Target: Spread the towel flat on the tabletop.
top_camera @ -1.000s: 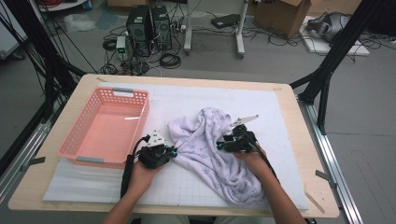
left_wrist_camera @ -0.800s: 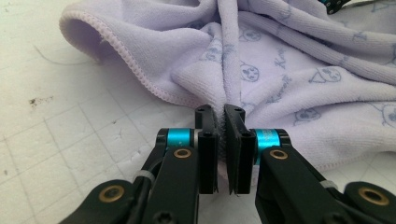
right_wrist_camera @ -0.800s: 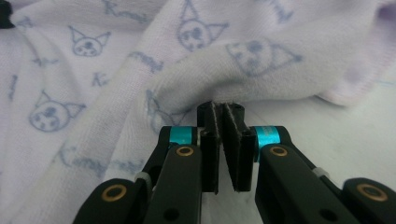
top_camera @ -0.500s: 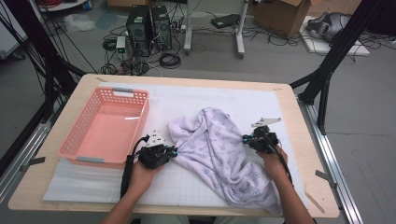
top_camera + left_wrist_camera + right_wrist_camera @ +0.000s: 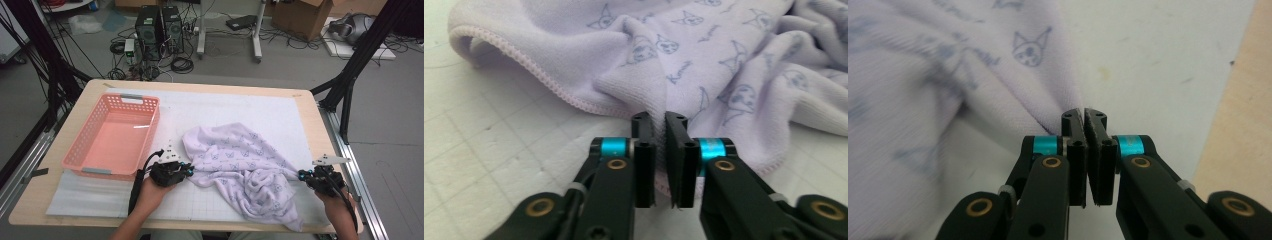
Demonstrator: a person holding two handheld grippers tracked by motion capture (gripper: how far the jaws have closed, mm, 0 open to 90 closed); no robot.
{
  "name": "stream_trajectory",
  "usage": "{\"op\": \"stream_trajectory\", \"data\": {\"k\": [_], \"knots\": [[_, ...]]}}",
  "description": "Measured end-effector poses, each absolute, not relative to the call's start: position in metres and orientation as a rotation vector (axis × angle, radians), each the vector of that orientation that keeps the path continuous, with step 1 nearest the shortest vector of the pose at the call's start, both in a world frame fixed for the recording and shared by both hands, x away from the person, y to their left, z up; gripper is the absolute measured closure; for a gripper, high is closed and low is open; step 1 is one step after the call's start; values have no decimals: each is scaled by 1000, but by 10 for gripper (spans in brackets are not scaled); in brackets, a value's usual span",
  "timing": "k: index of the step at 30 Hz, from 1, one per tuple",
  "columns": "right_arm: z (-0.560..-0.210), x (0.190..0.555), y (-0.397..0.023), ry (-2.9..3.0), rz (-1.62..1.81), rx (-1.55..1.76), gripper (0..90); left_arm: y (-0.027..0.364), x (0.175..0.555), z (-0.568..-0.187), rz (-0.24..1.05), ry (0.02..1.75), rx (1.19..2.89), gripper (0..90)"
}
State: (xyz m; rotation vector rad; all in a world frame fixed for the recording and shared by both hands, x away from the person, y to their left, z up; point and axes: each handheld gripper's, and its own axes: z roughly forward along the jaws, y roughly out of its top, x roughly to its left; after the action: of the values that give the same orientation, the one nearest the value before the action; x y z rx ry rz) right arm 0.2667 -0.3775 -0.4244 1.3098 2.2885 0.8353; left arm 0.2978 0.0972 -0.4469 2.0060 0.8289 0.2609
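High view: we spread the lilac towel point(image 5: 240, 170) flat; left tongs point(image 5: 189, 170), just easing apart, and right tongs point(image 5: 301, 175) pinch opposite edges.

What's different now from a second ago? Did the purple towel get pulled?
Yes. The right gripper, shut on the towel, dragged a corner out toward the table's right edge, stretching the cloth wider. The left gripper stayed put at the towel's left edge; its jaws have just been opening a little, with cloth between them. The pink basket did not move.
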Motion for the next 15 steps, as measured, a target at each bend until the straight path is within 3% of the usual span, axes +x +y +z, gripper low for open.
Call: {"op": "stream_trajectory", "data": {"k": [1, 2, 3, 5, 6, 7, 15], "knots": [[-422, 265, -377, 2285, 853, 1304, 850, 96, 299, -446, 264, 858, 1990, 511], [-422, 265, -377, 2285, 853, 1304, 850, 96, 302, -445, 264, 891, 1969, 511], [-420, 265, -376, 2277, 883, 1290, 777, 96, 306, -444, 258, 910, 1953, 413], [-410, 276, -372, 2201, 997, 1287, 608, 93, 314, -442, 299, 913, 1912, 353], [-410, 276, -372, 2201, 997, 1287, 608, 93, 314, -442, 299, 913, 1912, 353], [-406, 291, -365, 2178, 1044, 1263, 546, 92, 317, -442, 319, 920, 1887, 353], [-417, 354, -331, 2214, 1042, 1243, 568, 80, 357, -441, 301, 965, 1881, 363]]}}
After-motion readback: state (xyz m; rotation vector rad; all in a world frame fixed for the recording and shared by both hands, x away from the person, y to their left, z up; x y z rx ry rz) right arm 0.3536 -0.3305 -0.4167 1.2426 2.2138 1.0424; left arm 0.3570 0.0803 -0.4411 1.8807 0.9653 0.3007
